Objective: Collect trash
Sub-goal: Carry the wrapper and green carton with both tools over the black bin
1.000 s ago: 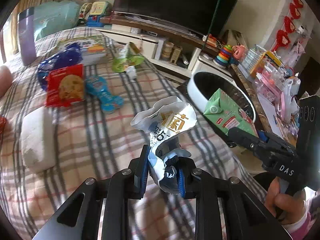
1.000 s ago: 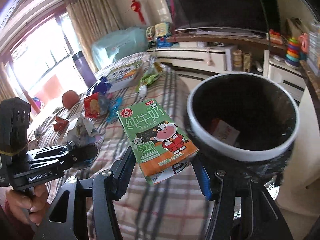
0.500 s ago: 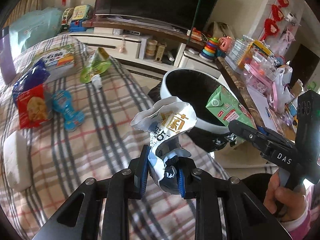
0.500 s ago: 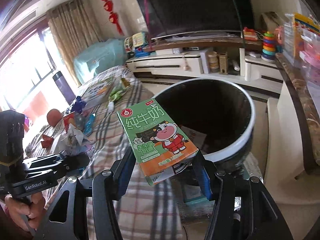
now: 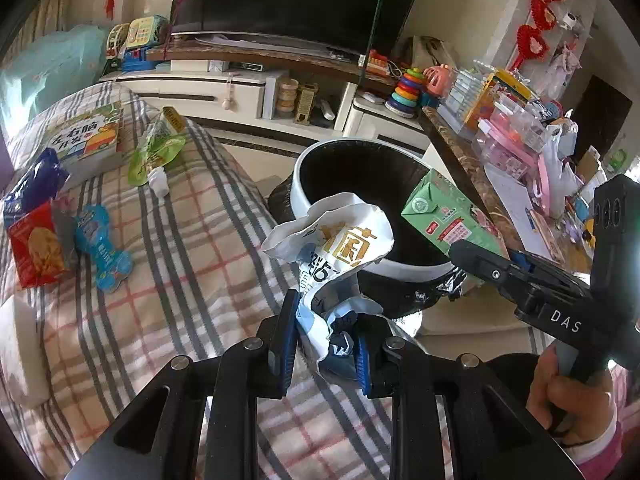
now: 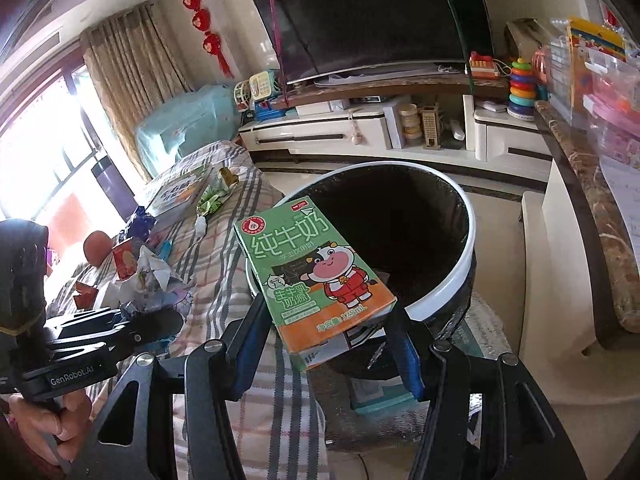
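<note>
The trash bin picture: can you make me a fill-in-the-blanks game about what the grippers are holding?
1. The right gripper is shut on a green ____ carton.
2. The left gripper is shut on a crumpled white ____.
3. The trash bin has a white rim and a ____ inside.
4. The red cookie packet lies on the ____ blanket.

Missing words: milk; wrapper; black; checked

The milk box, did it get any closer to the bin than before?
Yes. The milk box, held in the right gripper, was beside the bin; now it overlaps the bin's near rim.
</note>
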A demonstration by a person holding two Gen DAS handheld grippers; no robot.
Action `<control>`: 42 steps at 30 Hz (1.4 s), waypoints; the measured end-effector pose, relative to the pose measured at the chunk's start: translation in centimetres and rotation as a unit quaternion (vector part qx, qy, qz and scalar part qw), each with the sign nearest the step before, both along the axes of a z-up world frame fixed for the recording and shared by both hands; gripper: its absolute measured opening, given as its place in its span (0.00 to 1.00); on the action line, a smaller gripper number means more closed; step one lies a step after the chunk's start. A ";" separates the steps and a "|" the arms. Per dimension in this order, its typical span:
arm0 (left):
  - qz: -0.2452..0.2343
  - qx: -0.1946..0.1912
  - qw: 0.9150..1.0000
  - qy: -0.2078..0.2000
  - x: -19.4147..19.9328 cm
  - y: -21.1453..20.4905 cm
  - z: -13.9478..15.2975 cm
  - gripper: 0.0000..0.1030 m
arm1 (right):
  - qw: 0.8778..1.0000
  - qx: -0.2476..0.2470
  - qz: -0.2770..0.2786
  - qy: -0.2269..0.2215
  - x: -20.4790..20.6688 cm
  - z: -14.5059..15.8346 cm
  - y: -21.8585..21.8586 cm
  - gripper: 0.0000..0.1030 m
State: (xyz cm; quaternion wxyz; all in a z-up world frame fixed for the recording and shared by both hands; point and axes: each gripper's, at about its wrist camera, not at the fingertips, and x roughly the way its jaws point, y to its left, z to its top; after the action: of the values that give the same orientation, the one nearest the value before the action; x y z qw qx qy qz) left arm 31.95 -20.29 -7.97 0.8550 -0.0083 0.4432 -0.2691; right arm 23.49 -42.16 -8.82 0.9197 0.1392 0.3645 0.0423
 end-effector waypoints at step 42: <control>-0.030 0.019 0.999 0.015 6.9 -7.6 -0.7 0.23 | 0.999 -0.022 -0.021 0.018 4.1 0.5 -3.8 0.56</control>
State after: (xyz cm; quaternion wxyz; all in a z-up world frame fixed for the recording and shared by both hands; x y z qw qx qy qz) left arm 38.87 -27.92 -8.67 0.8399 0.0179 0.4610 -0.2860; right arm 27.62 -45.94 -8.34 0.9165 0.1275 0.3790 0.0125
